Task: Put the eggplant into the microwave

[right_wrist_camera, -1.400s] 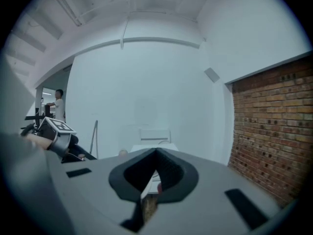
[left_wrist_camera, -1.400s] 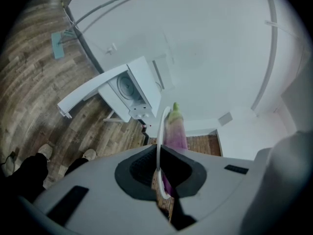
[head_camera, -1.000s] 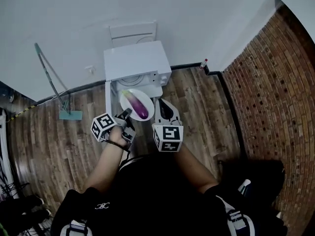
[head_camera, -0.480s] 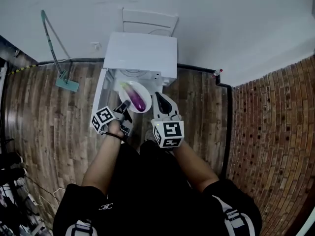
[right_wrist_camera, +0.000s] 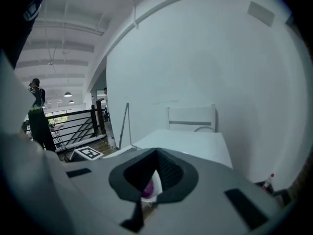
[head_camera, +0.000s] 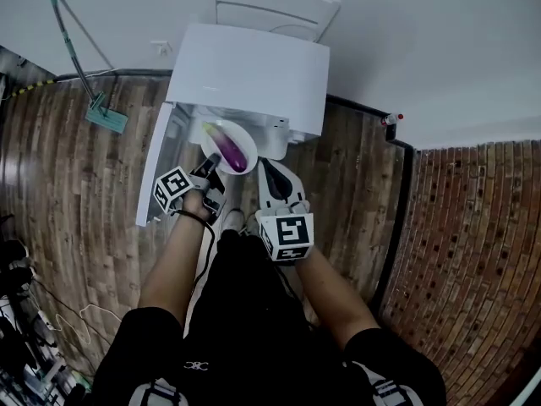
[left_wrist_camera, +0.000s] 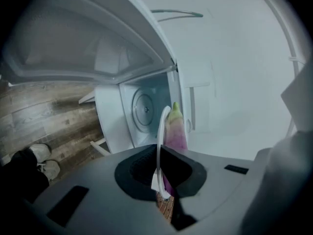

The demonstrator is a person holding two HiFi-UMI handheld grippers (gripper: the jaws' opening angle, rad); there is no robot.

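Clamping the rim of the white plate point(head_camera: 243, 139) edge-on in the jaws of the left gripper point(left_wrist_camera: 158, 176). Nipping the same plate's near right edge in the jaws of the right gripper point(right_wrist_camera: 150, 187). Bearing the purple eggplant point(head_camera: 228, 150) on that plate, upper centre of the head view. Holding it just before the white microwave point(head_camera: 254, 70), its door point(head_camera: 155, 172) standing open toward the left, over the wooden floor point(head_camera: 84, 193).

Head view looks steeply down on the microwave point(head_camera: 249, 74); 2 gripper views face it closely, sharing the plate point(head_camera: 245, 140).
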